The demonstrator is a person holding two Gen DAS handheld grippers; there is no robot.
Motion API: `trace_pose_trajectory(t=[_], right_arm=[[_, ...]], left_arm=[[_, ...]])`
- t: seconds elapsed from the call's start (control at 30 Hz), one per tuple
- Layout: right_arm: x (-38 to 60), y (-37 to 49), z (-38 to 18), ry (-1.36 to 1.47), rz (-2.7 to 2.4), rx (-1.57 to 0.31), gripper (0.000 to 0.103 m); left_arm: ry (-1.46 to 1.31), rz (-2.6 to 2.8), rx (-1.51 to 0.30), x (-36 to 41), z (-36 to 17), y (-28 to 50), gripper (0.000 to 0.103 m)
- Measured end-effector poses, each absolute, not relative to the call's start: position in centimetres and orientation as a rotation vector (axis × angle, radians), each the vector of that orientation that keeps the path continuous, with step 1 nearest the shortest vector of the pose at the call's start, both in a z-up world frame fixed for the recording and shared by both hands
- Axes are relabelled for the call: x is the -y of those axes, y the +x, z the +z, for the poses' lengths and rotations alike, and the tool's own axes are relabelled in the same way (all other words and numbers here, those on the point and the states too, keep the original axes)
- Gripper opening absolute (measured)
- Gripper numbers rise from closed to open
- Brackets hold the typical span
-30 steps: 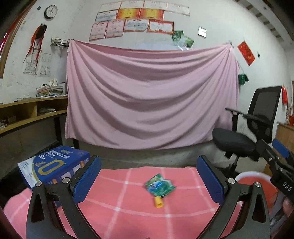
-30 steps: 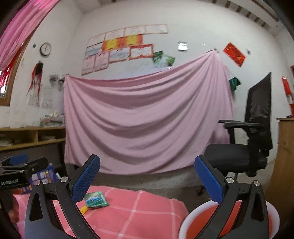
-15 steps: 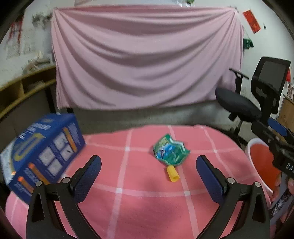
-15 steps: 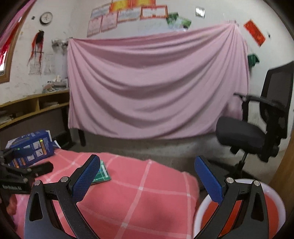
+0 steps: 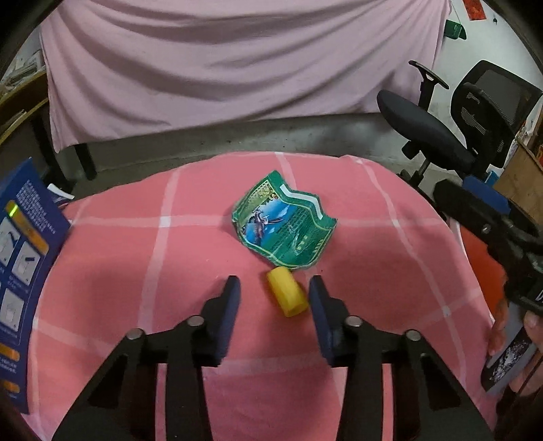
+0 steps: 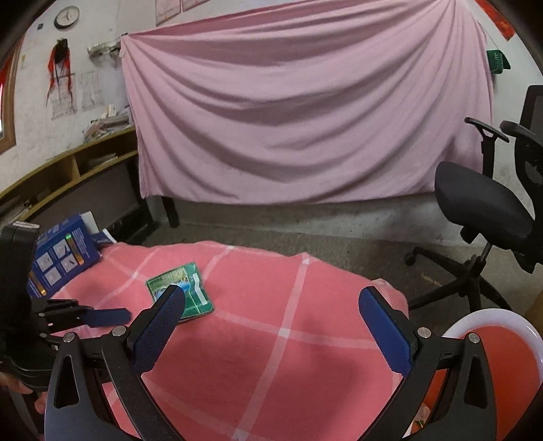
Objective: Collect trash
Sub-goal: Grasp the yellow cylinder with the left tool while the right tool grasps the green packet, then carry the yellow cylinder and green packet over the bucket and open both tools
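**Left jaws closing around yellow cap**

The left hand-held gripper (image 5: 274,288) is just narrowing, pads flanking but not pressing the yellow cap (image 5: 287,295) lying on the pink checked table (image 5: 135,271). Just beyond, a green wrapper (image 5: 283,228) is lying. The right hand-held gripper (image 6: 271,305) is hovering wide open, empty.

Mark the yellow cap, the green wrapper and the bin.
yellow cap (image 5: 286,295), left wrist view, on its side wall.
green wrapper (image 5: 285,225), left wrist view, printed face.
bin (image 6: 492,320), right wrist view, white rim.

Probably a home office or study: office chair (image 6: 488,210), wooden shelves (image 6: 68,166) stacked with papers, wall clock (image 6: 67,16), pink sheet (image 6: 298,112) draping the wall.
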State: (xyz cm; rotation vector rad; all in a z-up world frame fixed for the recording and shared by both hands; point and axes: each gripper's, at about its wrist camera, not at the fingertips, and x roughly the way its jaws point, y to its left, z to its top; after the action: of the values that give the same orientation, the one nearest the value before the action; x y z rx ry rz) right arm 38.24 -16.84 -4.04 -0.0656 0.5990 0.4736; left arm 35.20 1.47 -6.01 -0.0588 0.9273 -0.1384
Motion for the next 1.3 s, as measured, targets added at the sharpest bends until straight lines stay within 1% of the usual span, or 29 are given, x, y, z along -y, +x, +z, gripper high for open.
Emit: trace_pose_trajectory(t=[0.03, 0.07, 0.13, 0.27, 0.33, 0.57, 0.77, 0.97, 1.0, 1.03, 1.07, 1.13, 1.17, 1.3], right_arm=[[16.7, 38.6, -4.2, -0.065, 0.477, -0.614, 0.103], [16.5, 38.9, -4.4, -0.062, 0.485, -0.636, 0.103], [16.2, 39.6, -4.8, -0.05, 0.506, -0.675, 0.101], [15.0, 40.6, -5.9, -0.054, 0.556, -0.763, 0.099], [14.3, 40.5, -6.1, -0.066, 0.578, -0.776, 0.097], [10.3, 40.1, -6.8, -0.2, 0.679, -0.811, 0.097], [7.7, 40.9, -8.0, -0.284, 0.719, -0.862, 0.097], [5.7, 42.1, -9.0, -0.323, 0.712, -0.91, 0.097], [5.5, 42.0, -9.1, -0.336, 0.704, -0.911, 0.095], [5.4, 41.9, -9.1, -0.343, 0.694, -0.908, 0.089], [5.6, 41.8, -9.1, -0.342, 0.687, -0.903, 0.086], [6.0, 41.9, -9.0, -0.326, 0.683, -0.901, 0.073], [6.2, 41.9, -8.9, -0.314, 0.678, -0.897, 0.069], [6.7, 41.2, -8.5, -0.301, 0.691, -0.888, 0.068]], left_arm=[[-0.057, -0.143, -0.931, -1.4, -5.9, 35.3, 0.017], [-0.056, -0.143, -0.938, -1.5, -6.0, 35.4, 0.016], [-0.067, -0.134, -0.934, -1.7, -5.7, 35.3, 0.013], [-0.108, -0.074, -0.916, -3.6, -5.2, 34.4, 0.013], [-0.14, -0.029, -0.899, -5.0, -4.9, 33.9, 0.013], [-0.212, 0.067, -0.858, -8.6, -4.0, 32.2, 0.013], [-0.262, 0.067, -0.862, -10.2, -4.1, 31.7, 0.013], [-0.266, 0.068, -0.87, -9.9, -4.2, 31.7, 0.013], [-0.272, 0.066, -0.871, -10.0, -4.3, 31.8, 0.013], [-0.274, 0.065, -0.872, -10.0, -4.3, 31.8, 0.013], [-0.272, 0.065, -0.872, -10.0, -4.2, 31.9, 0.013], [-0.266, 0.067, -0.871, -10.1, -4.3, 32.0, 0.013], [-0.264, 0.069, -0.87, -10.0, -4.2, 32.0, 0.013], [-0.248, 0.067, -0.853, -9.4, -4.0, 31.8, 0.012]])
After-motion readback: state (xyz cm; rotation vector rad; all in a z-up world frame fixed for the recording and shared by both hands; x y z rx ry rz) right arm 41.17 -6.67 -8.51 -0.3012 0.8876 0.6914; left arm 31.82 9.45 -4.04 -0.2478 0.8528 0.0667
